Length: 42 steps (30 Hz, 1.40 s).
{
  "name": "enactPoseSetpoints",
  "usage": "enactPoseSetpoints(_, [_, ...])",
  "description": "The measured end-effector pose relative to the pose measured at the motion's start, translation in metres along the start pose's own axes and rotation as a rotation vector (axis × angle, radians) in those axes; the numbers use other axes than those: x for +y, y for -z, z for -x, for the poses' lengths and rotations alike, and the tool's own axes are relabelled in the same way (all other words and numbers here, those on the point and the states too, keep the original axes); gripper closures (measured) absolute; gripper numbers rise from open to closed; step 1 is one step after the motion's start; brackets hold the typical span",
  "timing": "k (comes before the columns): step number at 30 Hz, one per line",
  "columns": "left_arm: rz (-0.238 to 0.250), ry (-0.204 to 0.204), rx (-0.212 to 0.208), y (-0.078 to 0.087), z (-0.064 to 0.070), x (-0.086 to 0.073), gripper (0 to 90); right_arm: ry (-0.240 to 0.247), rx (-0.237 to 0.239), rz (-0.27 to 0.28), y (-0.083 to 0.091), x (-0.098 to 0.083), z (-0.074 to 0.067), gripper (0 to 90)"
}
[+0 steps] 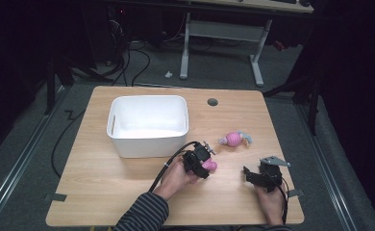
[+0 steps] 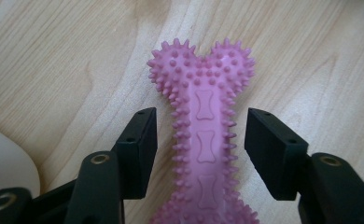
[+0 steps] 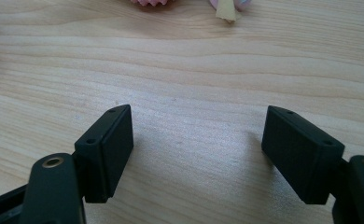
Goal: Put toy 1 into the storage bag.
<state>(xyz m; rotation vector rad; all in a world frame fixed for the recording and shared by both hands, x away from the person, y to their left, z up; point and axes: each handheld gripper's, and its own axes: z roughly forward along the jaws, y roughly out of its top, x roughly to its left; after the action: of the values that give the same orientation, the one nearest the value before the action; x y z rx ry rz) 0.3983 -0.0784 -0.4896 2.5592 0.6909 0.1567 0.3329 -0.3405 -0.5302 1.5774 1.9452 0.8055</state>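
My left gripper (image 2: 201, 135) straddles the pink spiked rubber bone (image 2: 203, 135), which lies flat on the table (image 2: 54, 60) just in front of the white tub (image 1: 148, 124); my jaws stand either side of its shaft with a gap on both sides. My right gripper (image 3: 196, 140) rests low over bare wood, jaws wide with nothing between them.

I can read no text, label, brand or number anywhere on my screens, near or far.
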Motion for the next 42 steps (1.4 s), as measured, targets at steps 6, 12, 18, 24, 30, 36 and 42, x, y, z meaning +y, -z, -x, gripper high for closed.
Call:
enactPoseSetpoints(6, [-0.008,-0.008,-0.001,-0.005,0.0,0.001,50.4,0.0,0.0,0.0,0.0,0.0,0.0,25.1])
enactPoseSetpoints(12, [-0.011,-0.013,-0.004,-0.007,0.0,0.0,55.2,0.0,0.001,0.0,0.0,0.0,0.0,25.1])
enactPoseSetpoints(18, [-0.009,-0.023,0.0,-0.007,0.001,0.0,57.5,0.0,0.001,0.0,0.0,0.0,0.0,25.1])
enactPoseSetpoints(24, [-0.007,-0.044,0.006,-0.006,0.004,0.0,58.6,0.001,0.001,0.0,0.0,0.0,0.0,25.1])
enactPoseSetpoints(30, [0.008,-0.058,0.012,0.002,0.004,-0.001,59.0,0.0,0.001,0.0,0.0,0.0,0.0,25.0])
enactPoseSetpoints(36, [0.03,-0.07,0.008,0.016,0.005,-0.003,59.3,0.001,0.001,0.0,0.0,0.0,0.0,25.1])
enactPoseSetpoints(42, [0.045,-0.08,-0.003,0.031,0.005,-0.007,59.4,0.001,0.001,0.0,0.0,0.0,0.0,25.0])
